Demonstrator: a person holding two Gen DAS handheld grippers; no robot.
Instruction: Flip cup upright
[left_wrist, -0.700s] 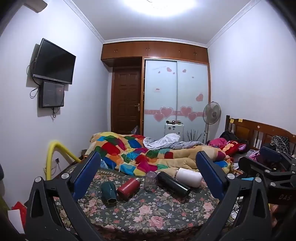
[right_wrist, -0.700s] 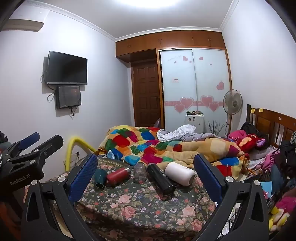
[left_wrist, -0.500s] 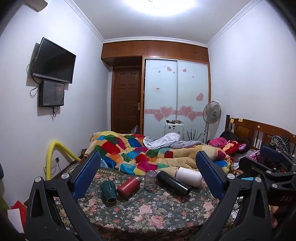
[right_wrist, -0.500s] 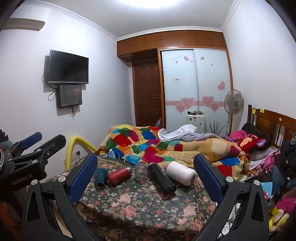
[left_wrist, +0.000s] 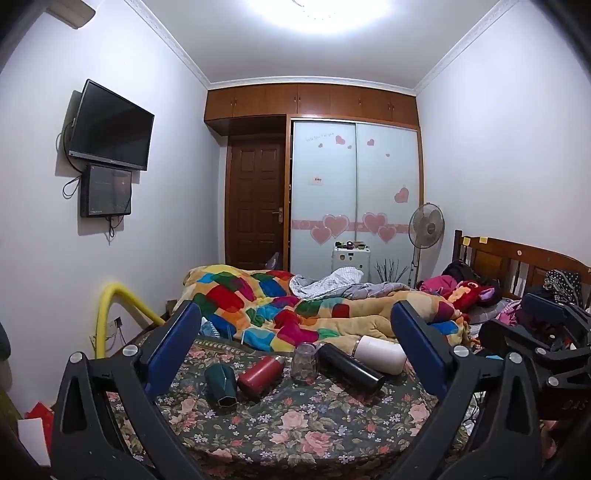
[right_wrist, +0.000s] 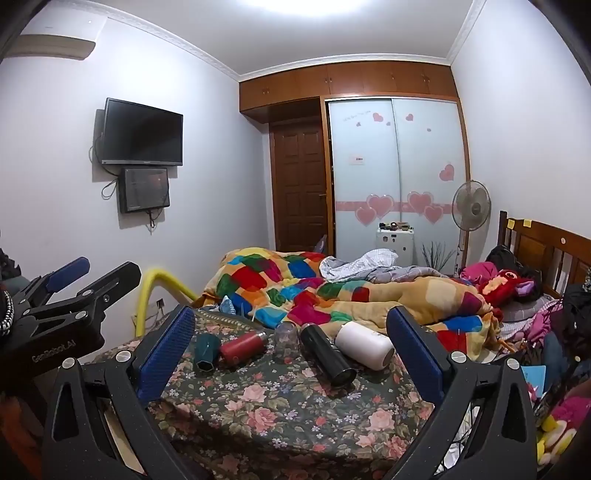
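Note:
Several cups lie on a floral-cloth table (left_wrist: 295, 432): a dark green cup (left_wrist: 221, 387) on its side, a red bottle (left_wrist: 260, 376), a clear glass (left_wrist: 303, 363) standing mouth down, a black flask (left_wrist: 349, 366) and a white tumbler (left_wrist: 376, 353). The right wrist view shows them too: green cup (right_wrist: 205, 350), red bottle (right_wrist: 243, 348), glass (right_wrist: 286, 339), black flask (right_wrist: 327, 353), white tumbler (right_wrist: 365, 344). My left gripper (left_wrist: 295, 350) is open, short of the cups. My right gripper (right_wrist: 291, 350) is open, also short of them.
A bed with a patchwork quilt (left_wrist: 295, 310) lies right behind the table. A yellow tube (left_wrist: 110, 306) stands at the left wall. Clutter and a wooden headboard (left_wrist: 517, 262) are at the right. The other gripper shows at each view's side (right_wrist: 55, 314).
Both views have shifted slightly; the right gripper has edged a little forward. The cups have not moved. Both grippers stay open.

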